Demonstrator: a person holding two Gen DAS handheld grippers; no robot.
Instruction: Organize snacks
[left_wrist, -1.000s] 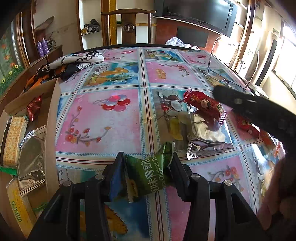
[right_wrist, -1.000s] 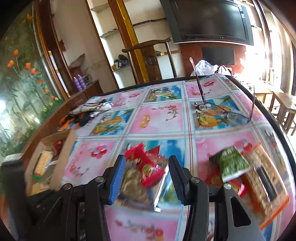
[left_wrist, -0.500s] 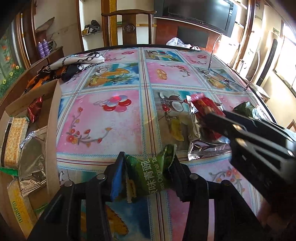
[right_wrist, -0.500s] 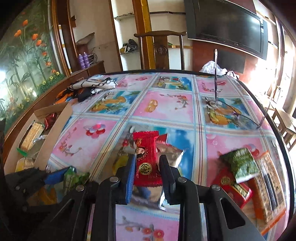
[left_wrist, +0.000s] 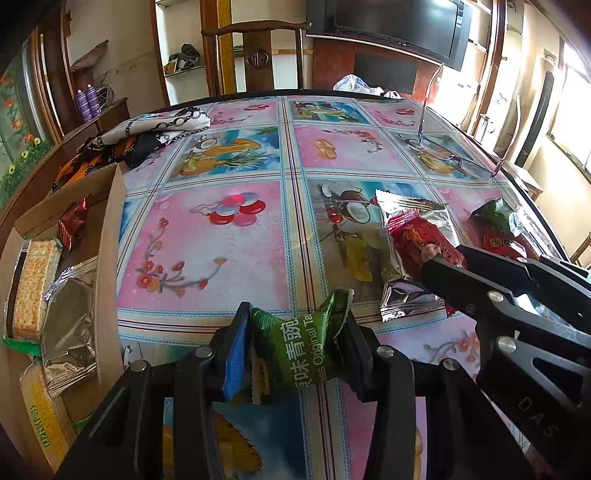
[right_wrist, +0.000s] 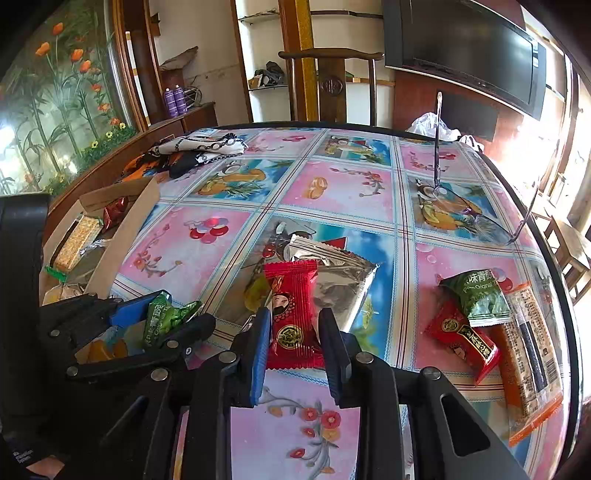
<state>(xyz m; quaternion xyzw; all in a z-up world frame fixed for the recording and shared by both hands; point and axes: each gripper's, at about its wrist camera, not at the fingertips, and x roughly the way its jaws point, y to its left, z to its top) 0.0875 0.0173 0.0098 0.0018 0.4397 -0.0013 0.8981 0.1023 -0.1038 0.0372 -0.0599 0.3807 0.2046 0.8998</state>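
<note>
On the counter (right_wrist: 221, 236) lies a silver packet (right_wrist: 340, 280). Over it, the right gripper (right_wrist: 293, 343) has just squeezed its jaws onto a red snack packet (right_wrist: 293, 314). Beside it, the left gripper (left_wrist: 291, 347) pinches a green pea packet (left_wrist: 299, 343), near the cardboard box (left_wrist: 110, 236).

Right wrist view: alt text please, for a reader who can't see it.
The right gripper pinches a red snack packet lying on a silver packet on a floral table. At left, the left gripper holds a green packet near a cardboard box.
</note>
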